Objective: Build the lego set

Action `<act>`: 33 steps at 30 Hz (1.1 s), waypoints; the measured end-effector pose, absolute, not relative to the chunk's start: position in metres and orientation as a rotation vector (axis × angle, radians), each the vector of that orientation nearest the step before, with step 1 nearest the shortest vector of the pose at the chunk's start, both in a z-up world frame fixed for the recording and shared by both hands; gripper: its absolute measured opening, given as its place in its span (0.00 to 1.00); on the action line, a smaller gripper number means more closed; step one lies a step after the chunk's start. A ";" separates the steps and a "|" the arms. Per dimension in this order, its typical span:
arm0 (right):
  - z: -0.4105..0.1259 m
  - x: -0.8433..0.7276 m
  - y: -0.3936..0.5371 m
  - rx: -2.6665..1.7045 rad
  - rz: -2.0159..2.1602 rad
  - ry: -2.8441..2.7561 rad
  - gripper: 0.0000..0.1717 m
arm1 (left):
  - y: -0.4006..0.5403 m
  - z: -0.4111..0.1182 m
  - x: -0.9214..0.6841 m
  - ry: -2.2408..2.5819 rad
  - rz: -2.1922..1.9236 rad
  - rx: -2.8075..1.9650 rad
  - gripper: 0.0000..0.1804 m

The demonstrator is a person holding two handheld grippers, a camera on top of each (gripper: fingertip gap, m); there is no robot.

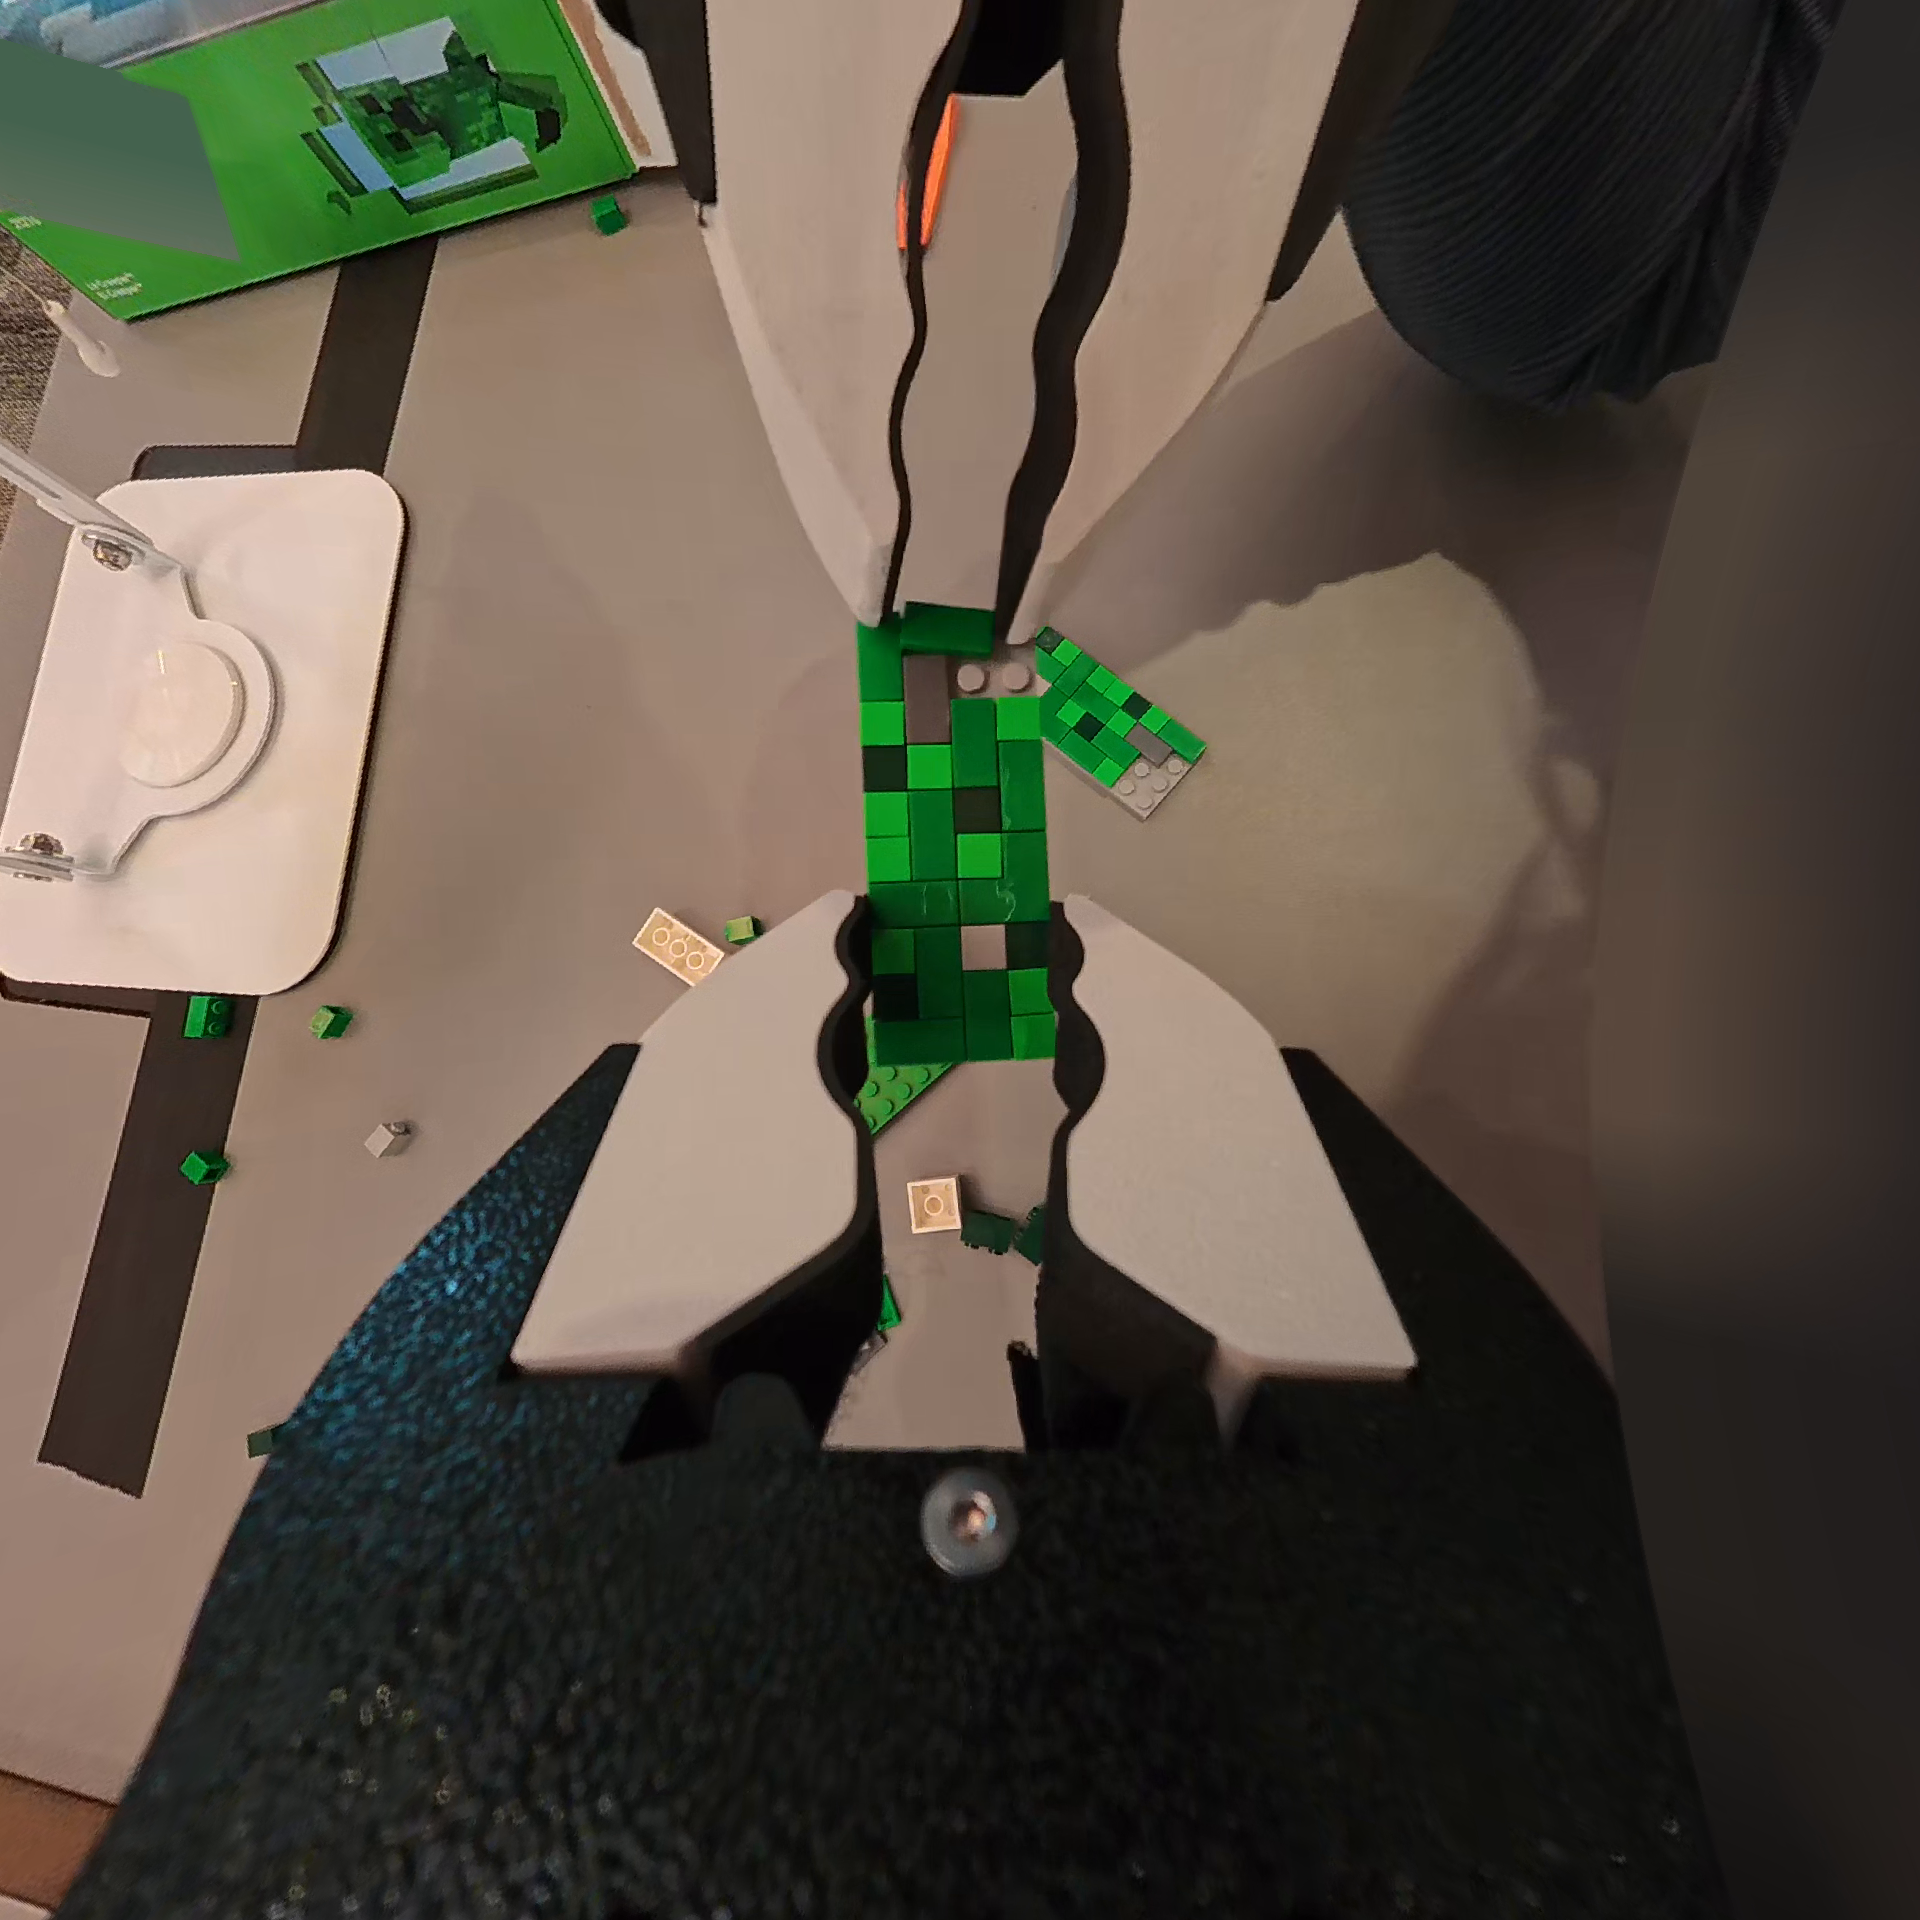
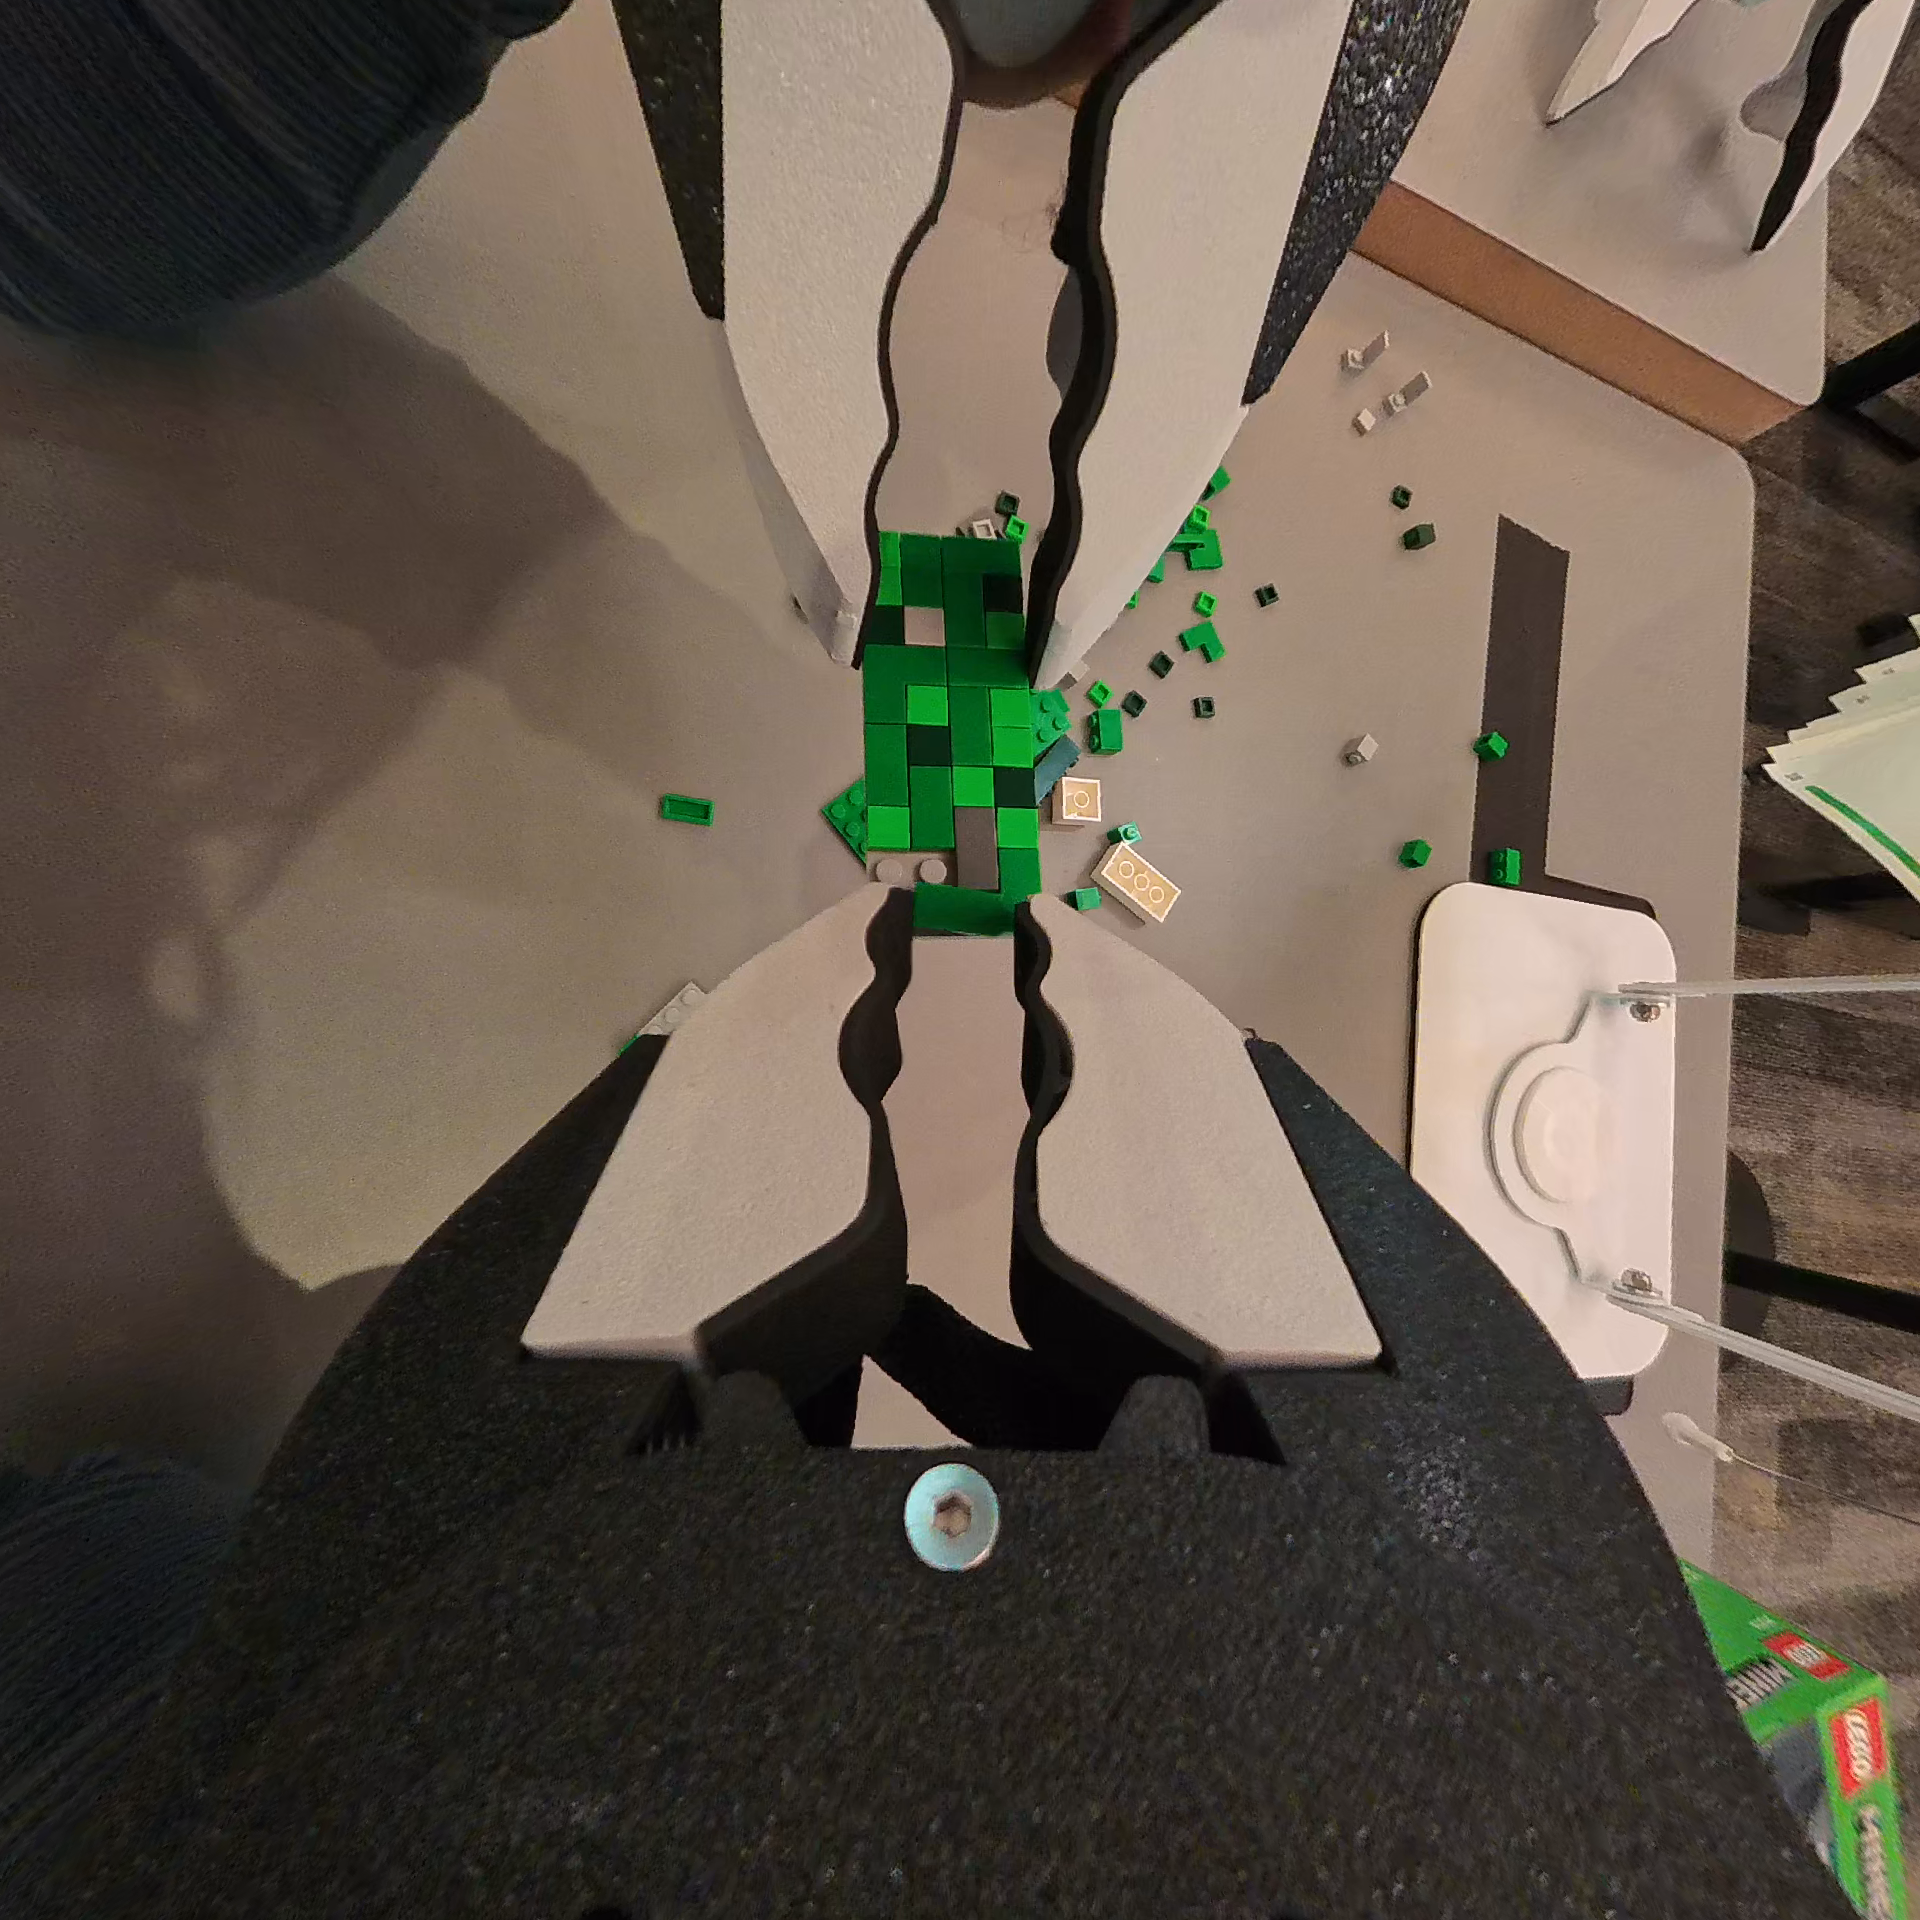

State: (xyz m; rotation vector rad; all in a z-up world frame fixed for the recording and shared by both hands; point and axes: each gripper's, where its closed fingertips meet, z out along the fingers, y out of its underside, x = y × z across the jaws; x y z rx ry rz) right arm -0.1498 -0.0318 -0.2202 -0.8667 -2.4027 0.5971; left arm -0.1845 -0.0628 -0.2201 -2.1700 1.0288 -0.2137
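Two grippers met over a green tiled panel (image 1: pixel 961 831): left gripper (image 1: pixel 961 940) clamped its near end, right gripper (image 2: pixel 961 920) pinched a green tile (image 2: pixel 961 914) at its bare grey studs (image 2: pixel 914 871).

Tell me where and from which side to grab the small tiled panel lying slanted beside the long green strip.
Probably best across its two long edges, near the middle of the small tiled panel, coming straight down from above. It lies flat and thin on the table, so only its edges offer purchase. Its upper corner sits close to the long green strip and the right hand-held gripper, so stay toward the free grey-studded end.
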 end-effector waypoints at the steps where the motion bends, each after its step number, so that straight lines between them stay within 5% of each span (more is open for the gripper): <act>1: -0.220 -0.150 -0.032 -0.865 0.596 -2.403 0.11 | -0.063 -0.220 -0.185 1.029 -0.214 -2.169 0.18; 17: -0.196 -0.163 -0.019 -0.770 0.589 -2.213 0.20 | -0.061 -0.219 -0.196 0.955 -0.213 -2.184 0.18; 23: -0.189 -0.163 -0.020 -0.372 0.375 -1.954 0.27 | -0.066 -0.217 -0.209 0.862 -0.265 -2.201 0.18; 33: -0.205 -0.161 -0.051 0.005 0.288 -1.769 0.17 | -0.081 -0.207 -0.194 0.892 -0.457 -2.126 0.18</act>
